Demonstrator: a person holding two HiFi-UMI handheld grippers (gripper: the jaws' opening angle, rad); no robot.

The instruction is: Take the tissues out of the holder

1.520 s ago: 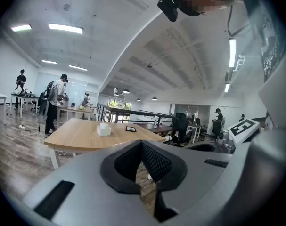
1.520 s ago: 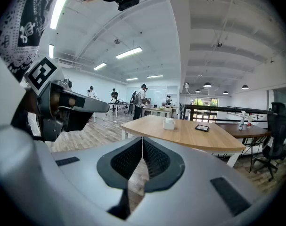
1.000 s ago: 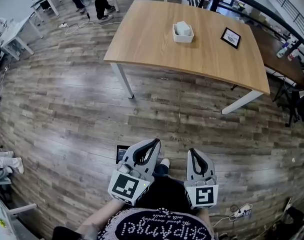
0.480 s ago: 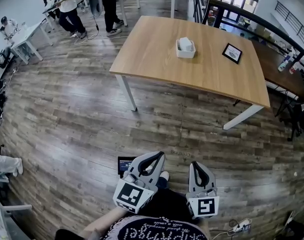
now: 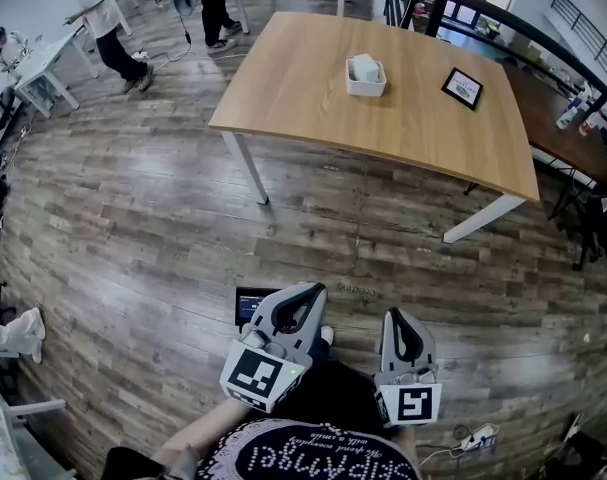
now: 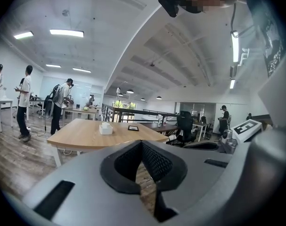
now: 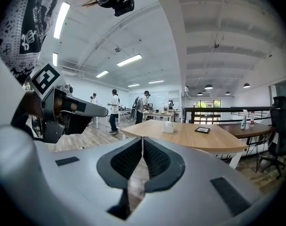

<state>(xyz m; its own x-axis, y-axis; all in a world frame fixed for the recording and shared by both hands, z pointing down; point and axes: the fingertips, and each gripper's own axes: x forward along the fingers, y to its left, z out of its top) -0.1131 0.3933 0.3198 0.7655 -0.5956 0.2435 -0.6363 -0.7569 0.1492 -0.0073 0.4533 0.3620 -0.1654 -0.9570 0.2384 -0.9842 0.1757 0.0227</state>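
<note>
A white tissue holder with white tissues standing up in it sits on the far part of a wooden table. It shows small in the left gripper view as the holder and in the right gripper view as the holder. My left gripper and right gripper hang low in front of me, well short of the table. Both have their jaws together at the tips, with nothing between them.
A black framed card lies on the table right of the holder. A second brown table with bottles stands at the right, beyond a dark railing. People stand near desks at the far left. A dark device lies on the wooden floor by my feet.
The view has shifted as I move over the floor; the table sits slightly differently in the picture. Both grippers stay shut and sit a little lower in the picture. The people at the far left have walked.
</note>
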